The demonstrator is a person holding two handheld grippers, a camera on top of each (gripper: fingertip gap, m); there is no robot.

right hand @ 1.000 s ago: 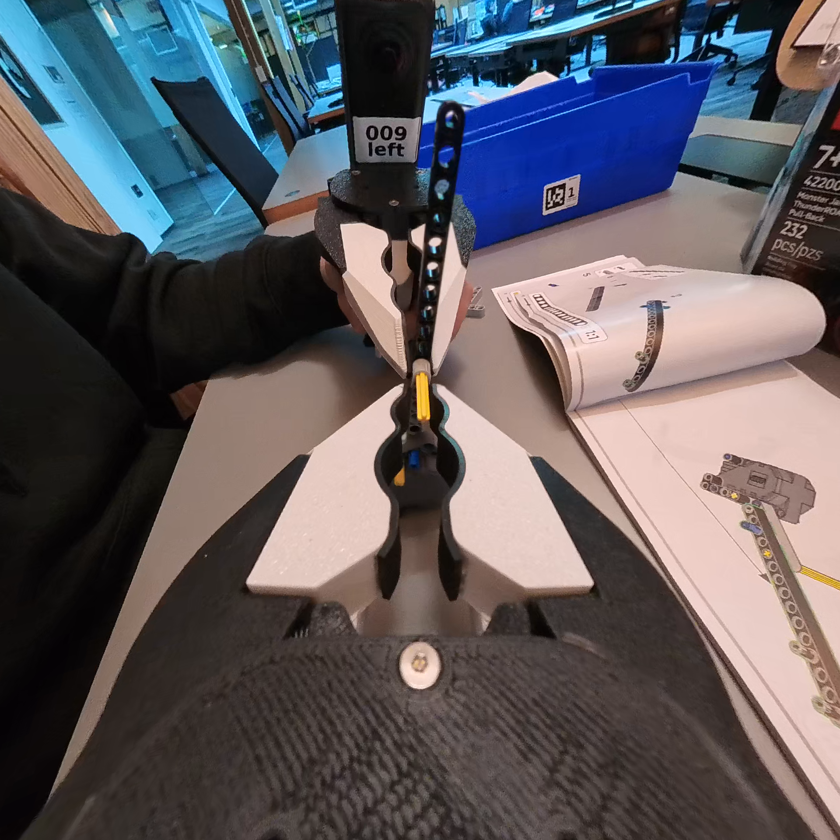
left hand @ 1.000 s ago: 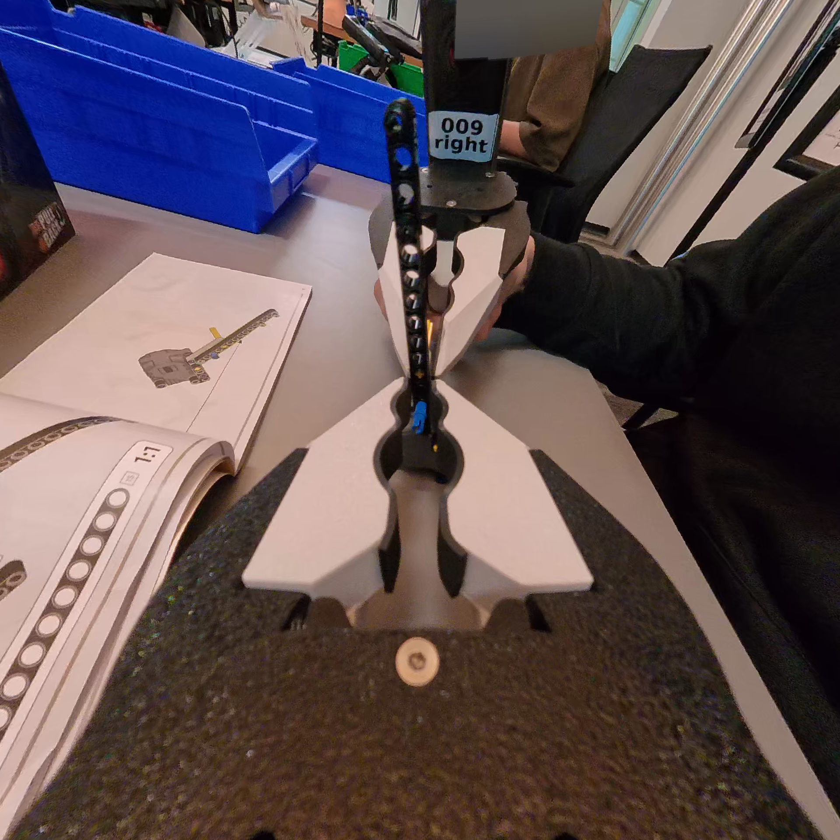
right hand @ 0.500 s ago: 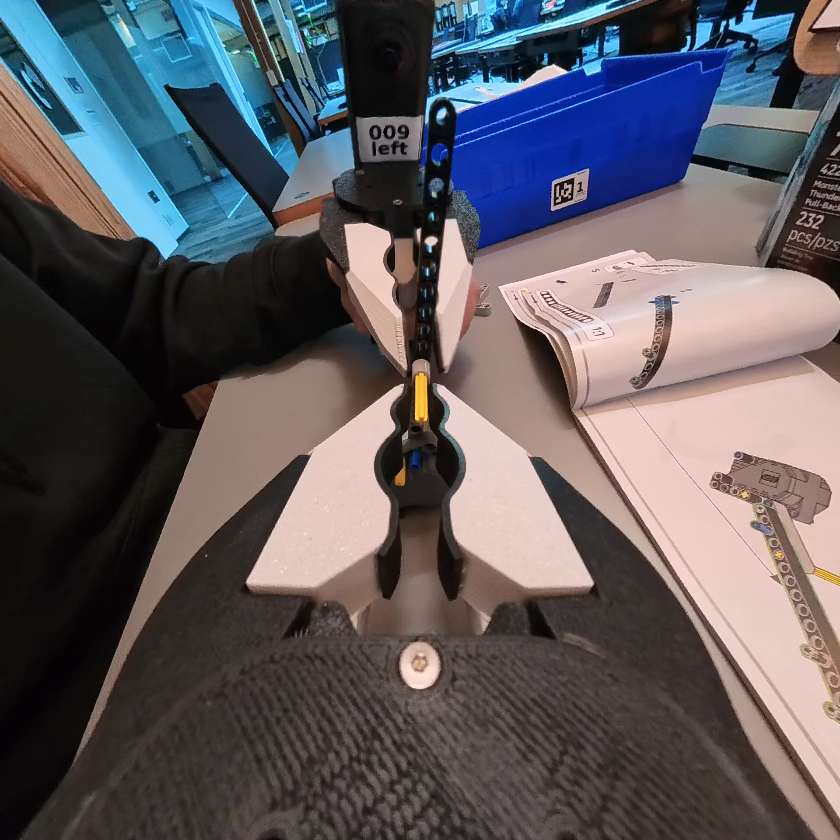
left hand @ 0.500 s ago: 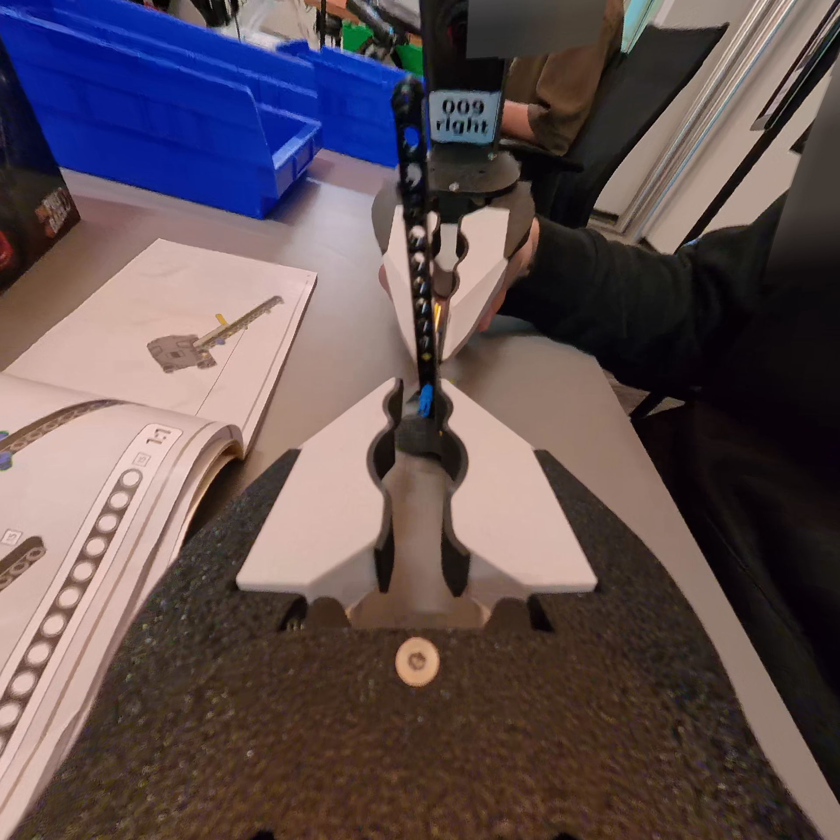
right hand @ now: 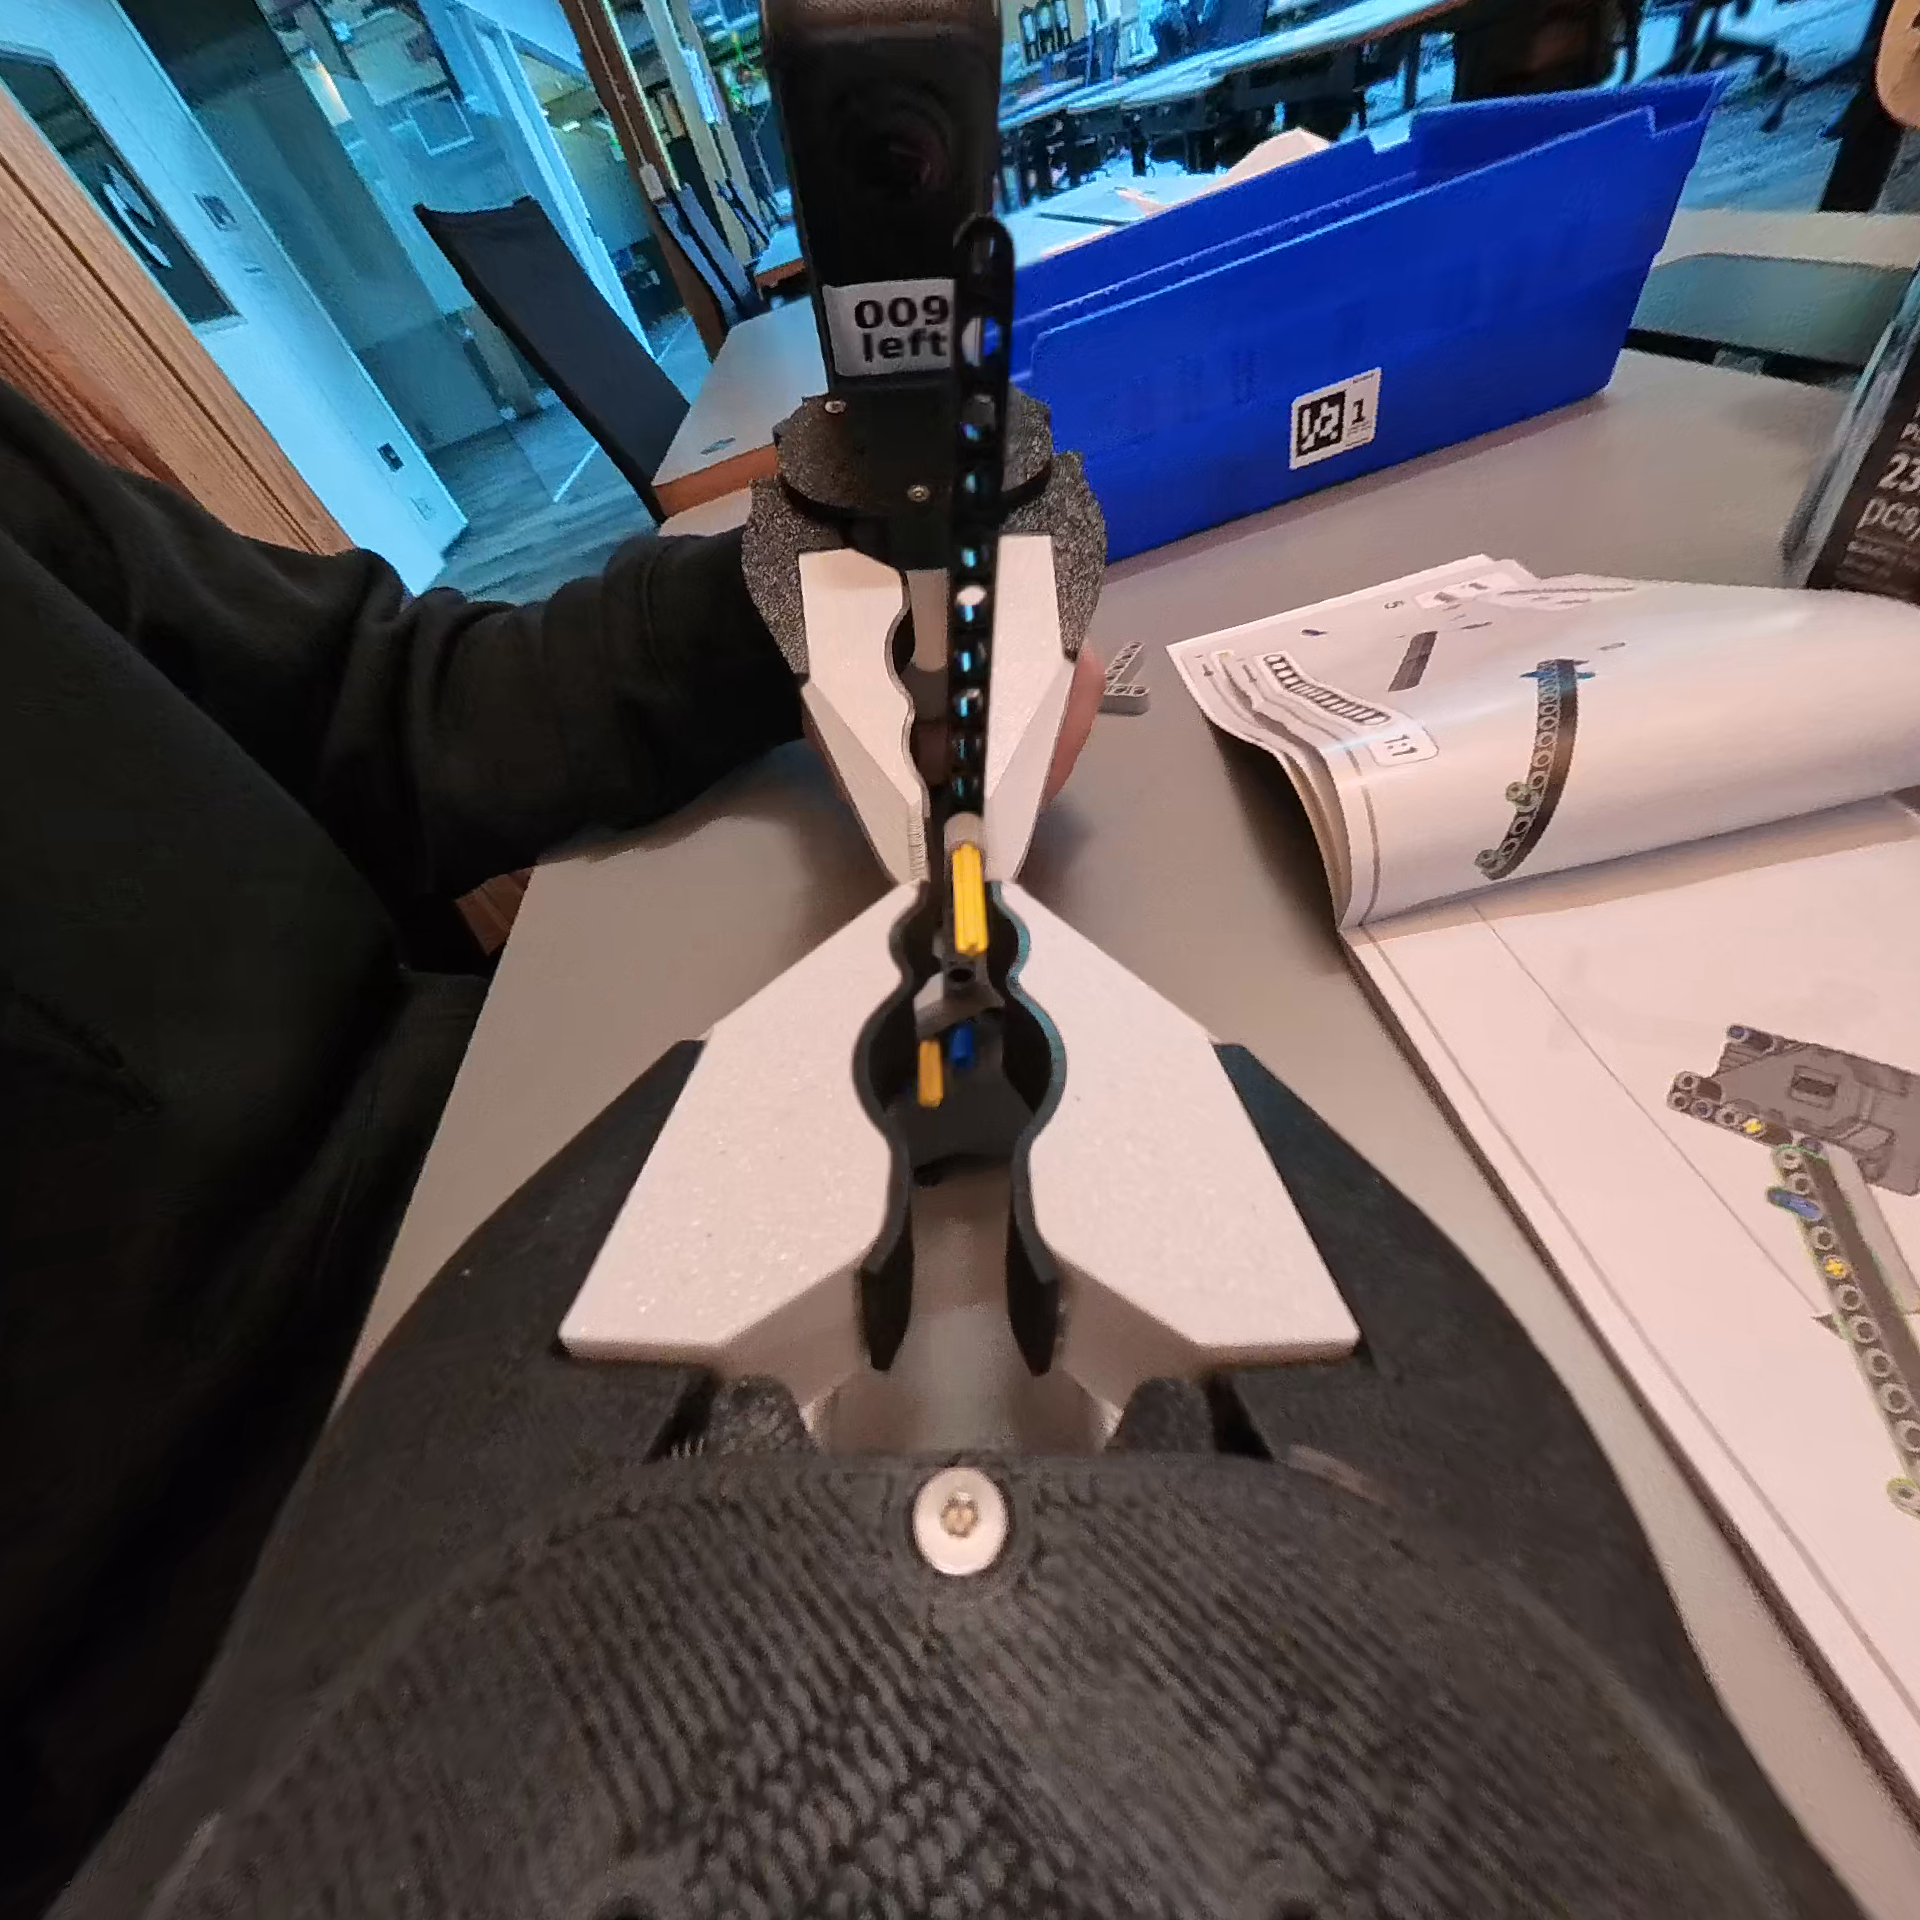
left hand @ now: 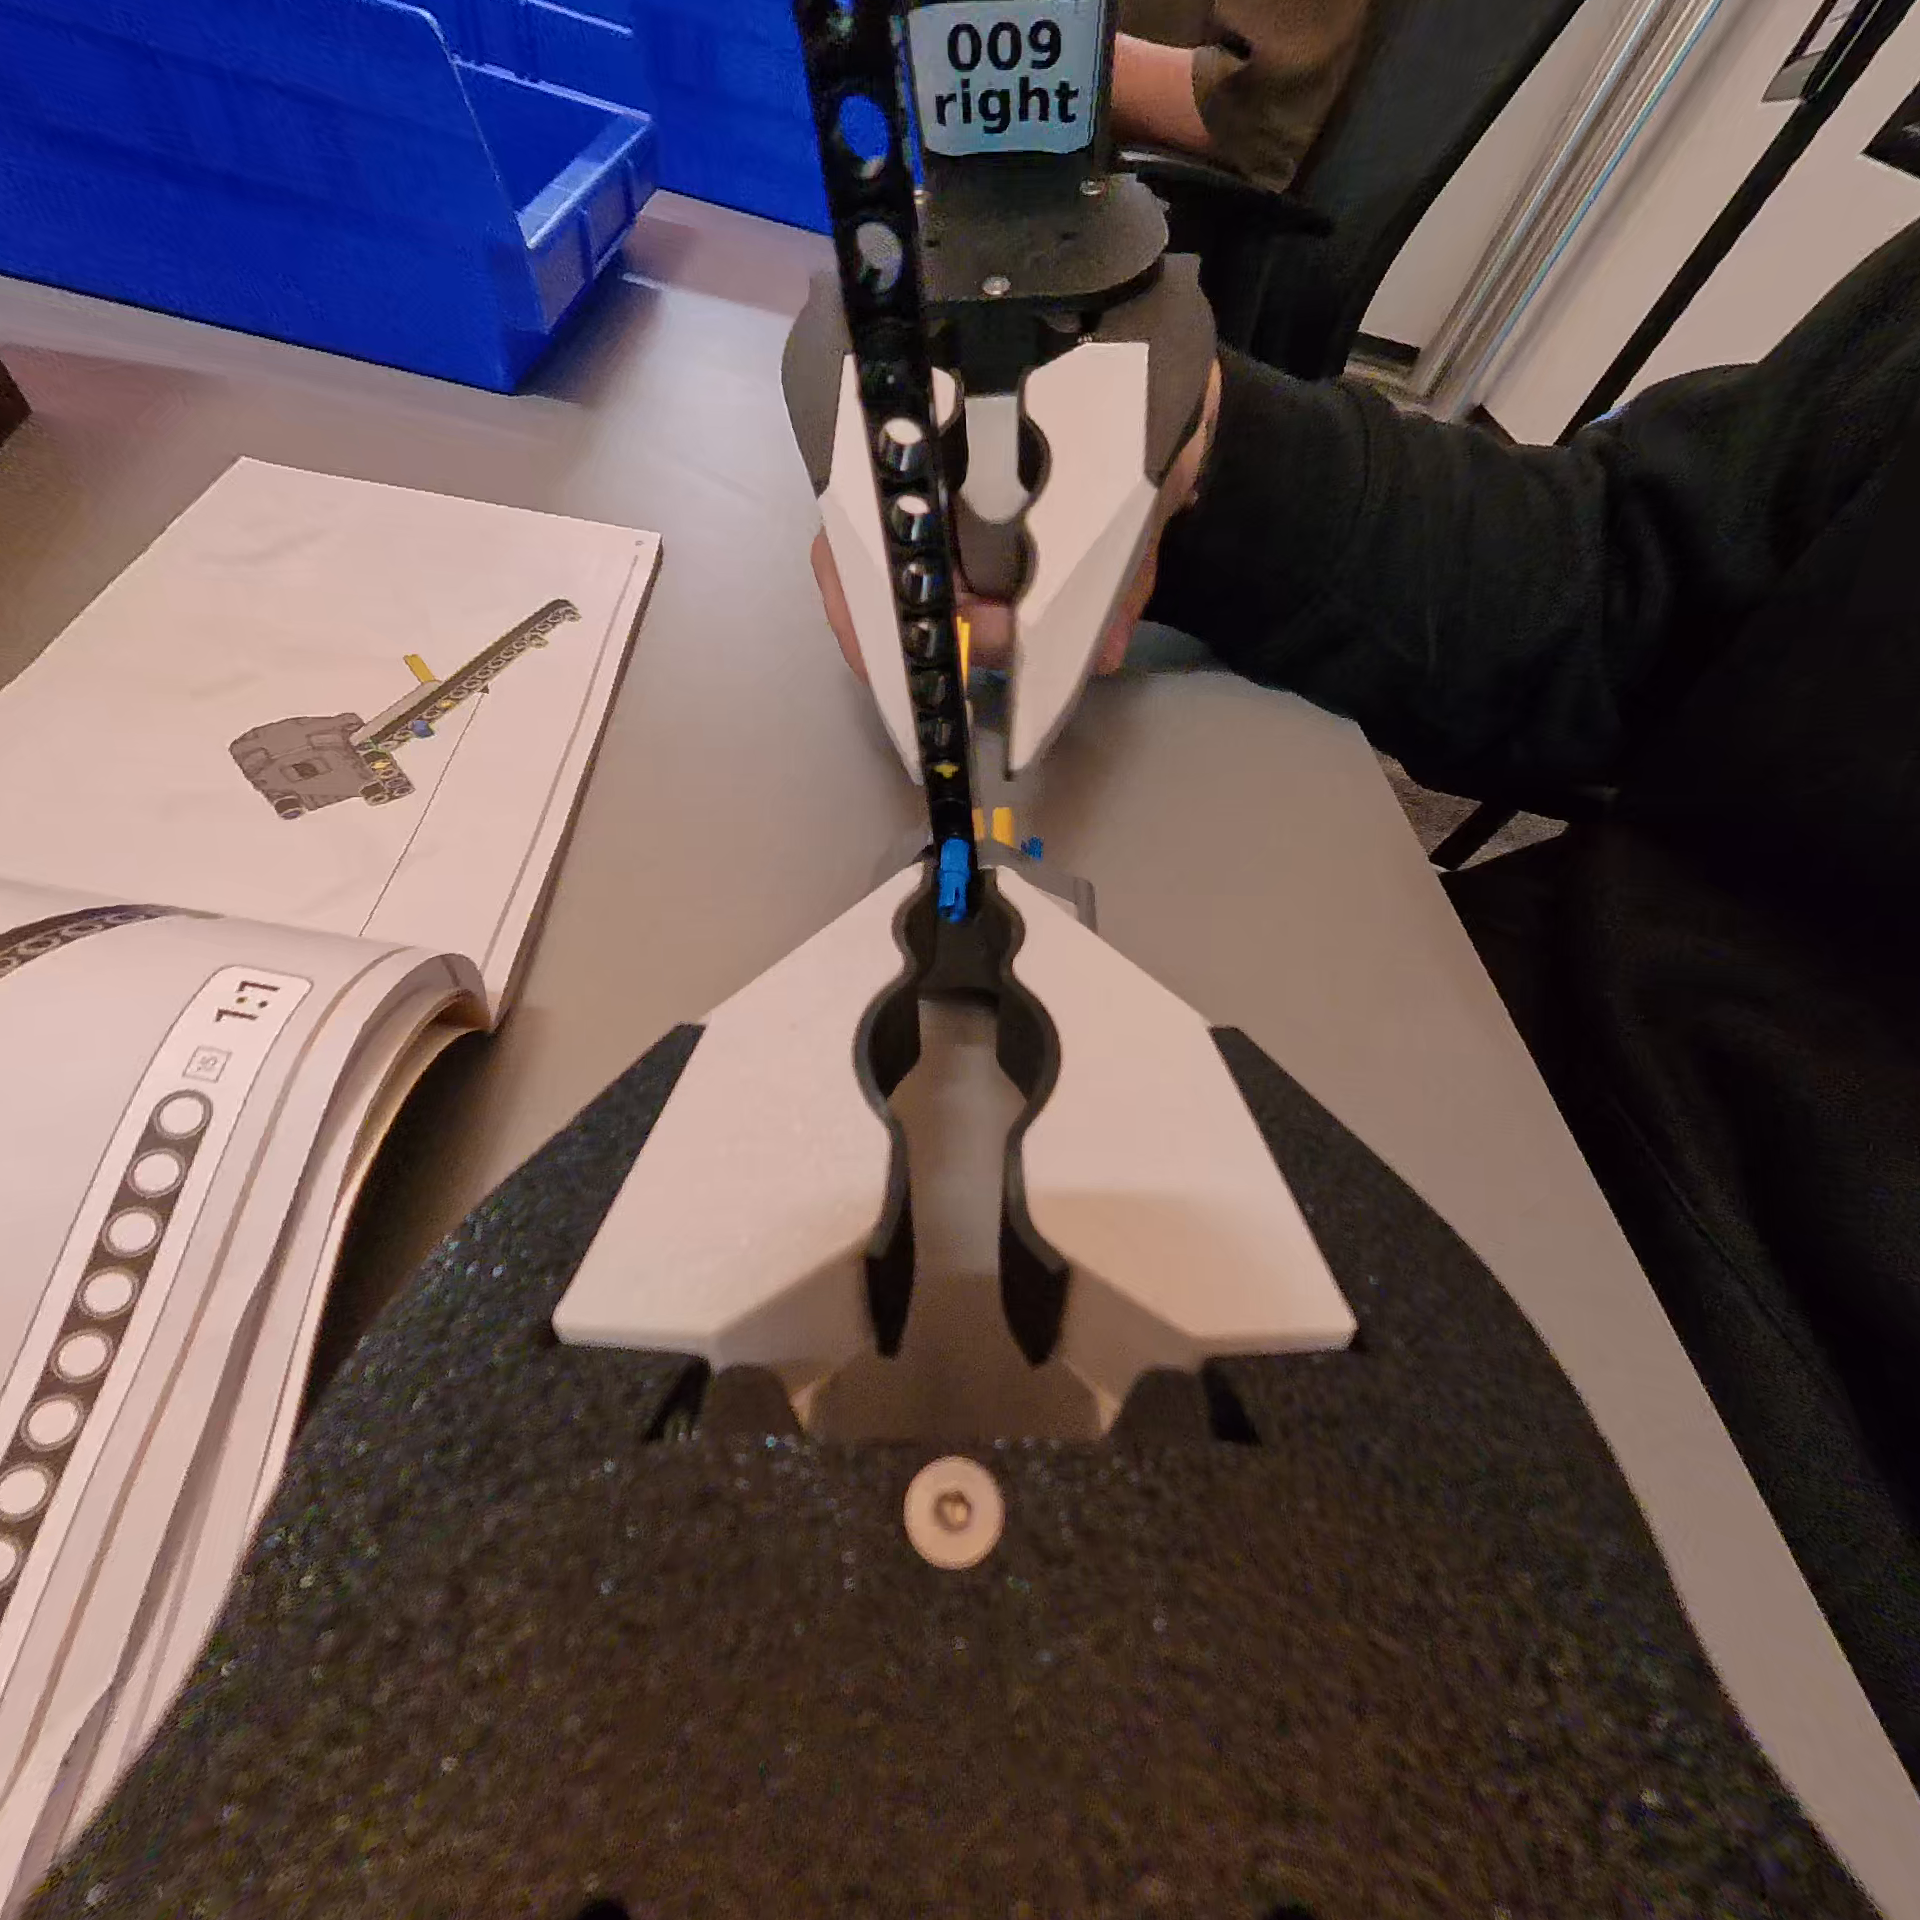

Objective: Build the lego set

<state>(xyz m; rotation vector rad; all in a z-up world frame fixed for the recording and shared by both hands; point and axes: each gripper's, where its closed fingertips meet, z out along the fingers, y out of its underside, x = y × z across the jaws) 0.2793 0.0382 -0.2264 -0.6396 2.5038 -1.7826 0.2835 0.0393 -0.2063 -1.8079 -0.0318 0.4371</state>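
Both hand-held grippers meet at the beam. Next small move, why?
Probably nudge the right hand-held gripper forward to seat the yellow axle: it sits at the lower end of the black beam, which the left hand-held gripper clamps.

Left wrist view: sits just behind the left tool [left hand: 961,894], looking forward along its two fingers and slightly down at the desk [left hand: 727,644].
Faces: straight at the right tool [left hand: 971,769], seen head-on and very near, almost tip to tip.
Beside it: an open booklet [left hand: 312,665] to its left, a blue bin [left hand: 343,187] beyond.
Right wrist view: sits just behind the right tool [right hand: 961,894], same forward, slightly downward look.
Faces: the left tool [right hand: 951,862] head-on, equally close.
Beside it: the booklet [right hand: 1558,727] to its right, the bin [right hand: 1351,312] behind.
Shared: the black strip of holes [left hand: 904,499] [right hand: 971,623] between both tools, seen from opposite sides, plus desk, booklet and bin.
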